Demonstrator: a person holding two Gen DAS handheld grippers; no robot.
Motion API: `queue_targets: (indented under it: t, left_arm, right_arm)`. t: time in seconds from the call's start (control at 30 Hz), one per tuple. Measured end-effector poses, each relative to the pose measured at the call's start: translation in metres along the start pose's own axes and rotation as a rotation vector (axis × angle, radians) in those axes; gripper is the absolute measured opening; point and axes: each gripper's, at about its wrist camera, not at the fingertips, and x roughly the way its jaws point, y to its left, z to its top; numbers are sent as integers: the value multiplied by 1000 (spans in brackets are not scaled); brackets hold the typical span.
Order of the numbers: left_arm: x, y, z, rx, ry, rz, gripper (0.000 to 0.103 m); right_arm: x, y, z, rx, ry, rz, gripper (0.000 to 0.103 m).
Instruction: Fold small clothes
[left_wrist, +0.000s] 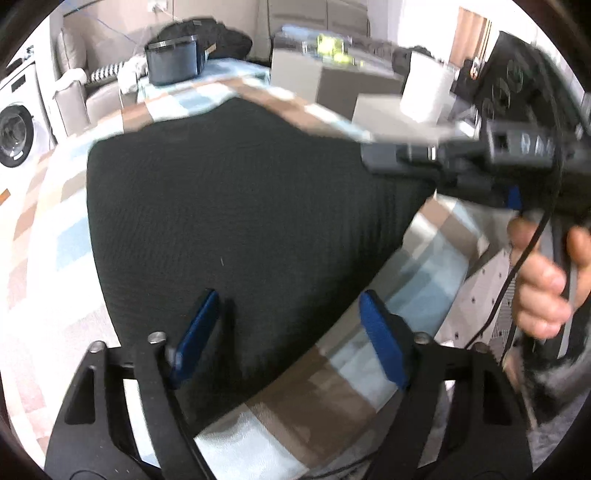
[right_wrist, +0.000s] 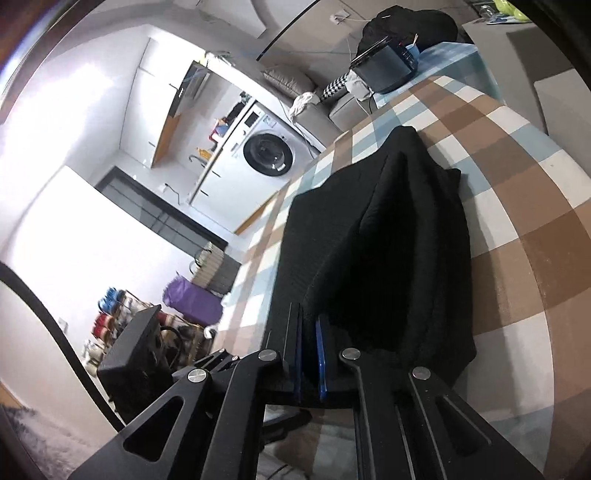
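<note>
Blue pads of left gripper (left_wrist: 284, 332) spread apart over black garment (left_wrist: 240, 206), right gripper (right_wrist: 310, 354) clamped on its lifted edge, checked cloth (left_wrist: 424, 266) beneath.

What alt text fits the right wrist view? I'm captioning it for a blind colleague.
The right gripper, blue pads shut on an edge of a dark knit garment, lifts it off a checked tablecloth. A washing machine stands behind, to the left.

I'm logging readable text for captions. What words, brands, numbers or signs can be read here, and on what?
None can be read.
Raised marks on the right gripper body: blurred, unreadable.
Washing machine panel: too small to read.
Dark garment, checked cloth: no text.
</note>
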Motion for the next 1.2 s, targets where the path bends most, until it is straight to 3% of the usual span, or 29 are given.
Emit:
queue_targets:
  t: [0.03, 0.07, 0.13, 0.4, 0.5, 0.6, 0.67, 0.7, 0.73, 0.77, 0.8, 0.87, 1.0, 1.2]
  left_arm:
    - [-3, 1, 2, -2, -18, -13, 49]
    - [-5, 2, 4, 2, -35, -37, 28]
    - [-5, -1, 6, 21, -45, -48, 9]
    - [14, -15, -11, 28, 51, -117, 6]
    - [16, -16, -15, 28, 79, -153, 6]
    - [8, -7, -17, -10, 69, -164, 9]
    - [1, 5, -16, -54, 56, -169, 15]
    - [-5, 13, -17, -85, 44, -174, 22]
    - [-11, 23, -16, -129, 23, -181, 32]
    - [-15, 32, -16, -162, 6, -183, 37]
    - [-19, 39, -16, -191, -12, -182, 50]
    - [-30, 61, -17, -273, -53, -172, 59]
    - [-41, 94, -23, -385, -92, -138, 61]
    - [-39, 132, -38, -466, -66, -45, 61]
  right_arm:
    - [-4, 1, -3, 4, -3, -3, 6]
    - [-5, 1, -3, 0, -7, -19, 6]
    - [-4, -3, -4, 14, -4, -33, 6]
    - [16, -31, -14, 40, 111, -179, 13]
    - [20, -32, -16, -11, 127, -214, 12]
    - [13, -28, -12, -49, 139, -247, 13]
    - [-2, -26, -8, -68, 82, -264, 20]
    - [-11, -27, -6, -66, 44, -277, 29]
    - [-17, -30, -4, -58, 15, -290, 31]
    - [-21, -33, -2, -49, -3, -301, 31]
    - [-21, -37, 0, -40, -8, -309, 31]
    - [-13, -43, 3, -34, 3, -309, 31]
    - [8, -43, 10, -61, 24, -309, 31]
    - [26, -40, 19, -92, 21, -275, 31]
